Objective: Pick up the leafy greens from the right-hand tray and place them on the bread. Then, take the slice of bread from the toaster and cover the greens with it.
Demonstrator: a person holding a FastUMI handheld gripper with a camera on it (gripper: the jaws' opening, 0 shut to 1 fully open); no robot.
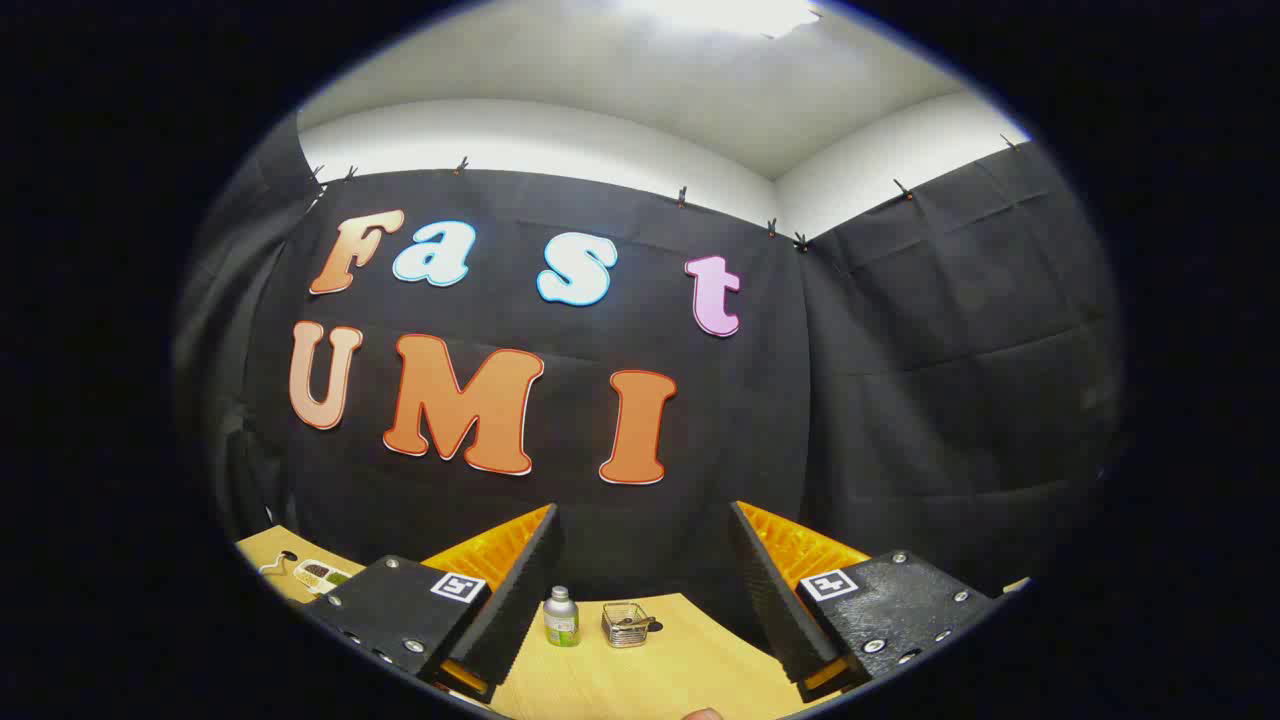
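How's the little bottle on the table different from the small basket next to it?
The bottle is tall, narrow and closed with a cap; the basket is low, squarish and open on top. The bottle looks solid metal with a green label; the basket is see-through wire. Both stand upright on the wooden table, seen between the open gripper fingers.

bottle [561, 617]: 1 | wire basket [627, 624]: 1 | table [640, 680]: 1 | tool [640, 580]: 1, open

Can [561, 618] label seemingly printed, text unreadable
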